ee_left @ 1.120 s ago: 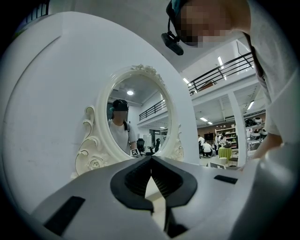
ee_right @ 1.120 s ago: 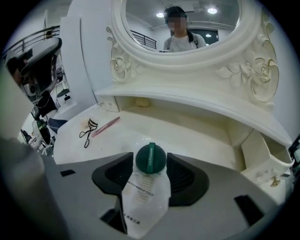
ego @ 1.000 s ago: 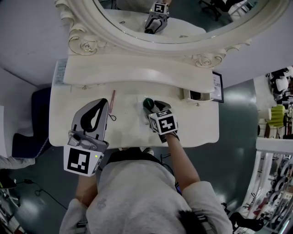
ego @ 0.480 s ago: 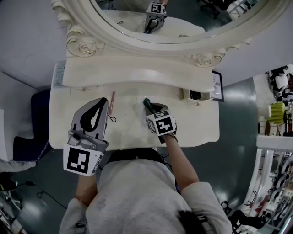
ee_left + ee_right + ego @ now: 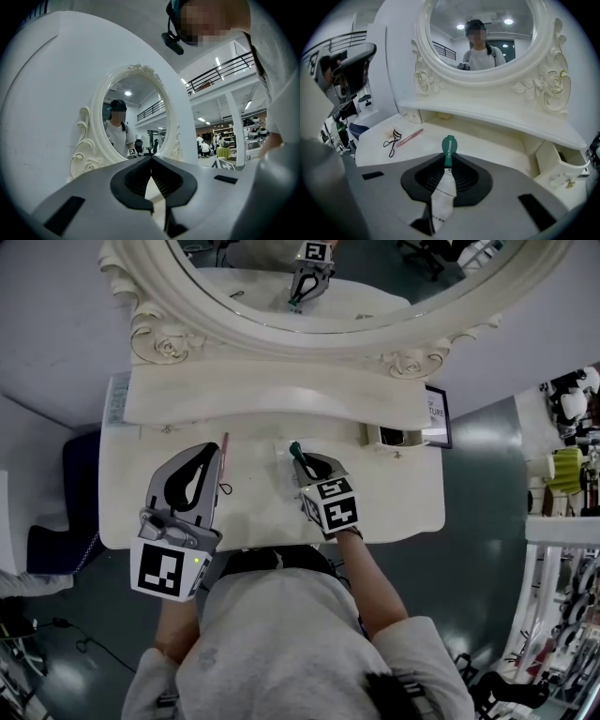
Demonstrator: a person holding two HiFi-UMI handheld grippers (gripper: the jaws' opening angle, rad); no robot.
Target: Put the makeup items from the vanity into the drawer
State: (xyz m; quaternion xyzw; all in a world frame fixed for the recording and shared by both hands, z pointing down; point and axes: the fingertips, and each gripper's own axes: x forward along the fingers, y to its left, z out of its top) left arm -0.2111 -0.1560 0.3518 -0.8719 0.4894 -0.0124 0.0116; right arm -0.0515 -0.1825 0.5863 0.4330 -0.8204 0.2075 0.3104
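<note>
Now the green-topped sachet [image 5: 448, 149] sits pinched in your R gripper [image 5: 449, 161], jaws just closed on it, tip up off the table [image 5: 497, 143], prob. for carrying to the drawer [image 5: 386, 437]. L gripper [image 5: 151, 164] is closed, empty, idle.

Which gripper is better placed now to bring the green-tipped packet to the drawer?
Right. On the right gripper the jaws have just been closing and now pinch the packet; the open drawer lies on its side. The left gripper is shut, empty, farther away.
</note>
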